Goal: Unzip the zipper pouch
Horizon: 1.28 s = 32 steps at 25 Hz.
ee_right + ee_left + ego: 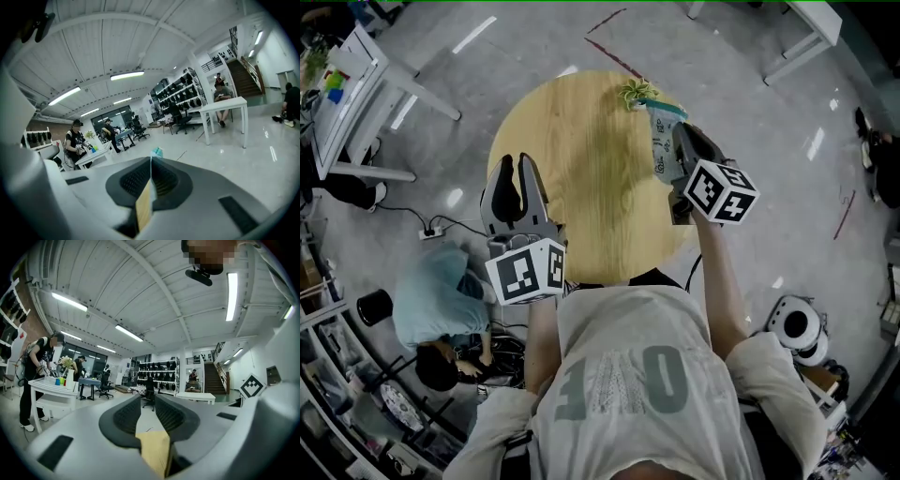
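One pouch is pinched at the far right edge of a round wooden table.

The single pouch (pixel 662 141) is found at the far right edge of the table (pixel 581 169), just beside one small plant (pixel 636 93). Its thin edge is clamped between the jaws of the right gripper (pixel 679 141). The left gripper (pixel 515 192) is held at the near left edge, jaws spread, with only bare wood seen between them. Two grippers are counted in all. The table is set on a glossy grey floor (pixel 750 84). Two white tables (pixel 356 94) are seen beyond it, and one person (pixel 441 300) is crouched at the left.
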Tool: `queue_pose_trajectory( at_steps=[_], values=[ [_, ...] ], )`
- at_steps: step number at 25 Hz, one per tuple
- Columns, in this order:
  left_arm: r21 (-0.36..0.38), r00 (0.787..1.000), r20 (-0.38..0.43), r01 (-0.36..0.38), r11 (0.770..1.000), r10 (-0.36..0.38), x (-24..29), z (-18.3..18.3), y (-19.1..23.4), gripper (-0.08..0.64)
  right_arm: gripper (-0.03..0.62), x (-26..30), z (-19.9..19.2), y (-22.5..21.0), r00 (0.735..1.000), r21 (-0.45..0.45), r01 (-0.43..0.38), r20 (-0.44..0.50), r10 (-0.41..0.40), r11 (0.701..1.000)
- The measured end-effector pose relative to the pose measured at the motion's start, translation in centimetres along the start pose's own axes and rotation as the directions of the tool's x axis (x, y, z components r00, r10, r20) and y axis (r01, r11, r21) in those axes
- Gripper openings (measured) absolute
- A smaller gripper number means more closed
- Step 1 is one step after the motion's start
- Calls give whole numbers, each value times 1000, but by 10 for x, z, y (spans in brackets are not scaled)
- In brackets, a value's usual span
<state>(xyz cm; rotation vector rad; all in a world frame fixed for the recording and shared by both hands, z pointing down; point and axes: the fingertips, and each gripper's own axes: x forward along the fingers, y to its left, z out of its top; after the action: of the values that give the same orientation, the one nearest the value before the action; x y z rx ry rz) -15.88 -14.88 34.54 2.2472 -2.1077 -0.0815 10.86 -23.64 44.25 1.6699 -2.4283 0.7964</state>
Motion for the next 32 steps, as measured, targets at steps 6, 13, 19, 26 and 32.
queue_pose_trajectory(
  at_steps=[6,13,19,26,32],
  values=[
    [-70,996,11,92,993,-92,9,2,-16,201,34,-19,46,24,992,-33,-78,92,80,996],
    [-177,979,42,205,963,-200,20,11,-35,333,34,-46,86,58,967,-102,-178,166,194,979],
    [-246,948,59,316,916,-312,26,20,-60,339,34,-68,108,94,907,-190,-348,179,381,918],
    [-358,892,74,441,823,-446,21,17,-77,339,34,-105,114,135,788,-252,-551,160,595,796],
    [-381,882,98,461,802,-461,21,26,-73,337,34,-119,113,153,724,-294,-625,128,677,723]
  ],
)
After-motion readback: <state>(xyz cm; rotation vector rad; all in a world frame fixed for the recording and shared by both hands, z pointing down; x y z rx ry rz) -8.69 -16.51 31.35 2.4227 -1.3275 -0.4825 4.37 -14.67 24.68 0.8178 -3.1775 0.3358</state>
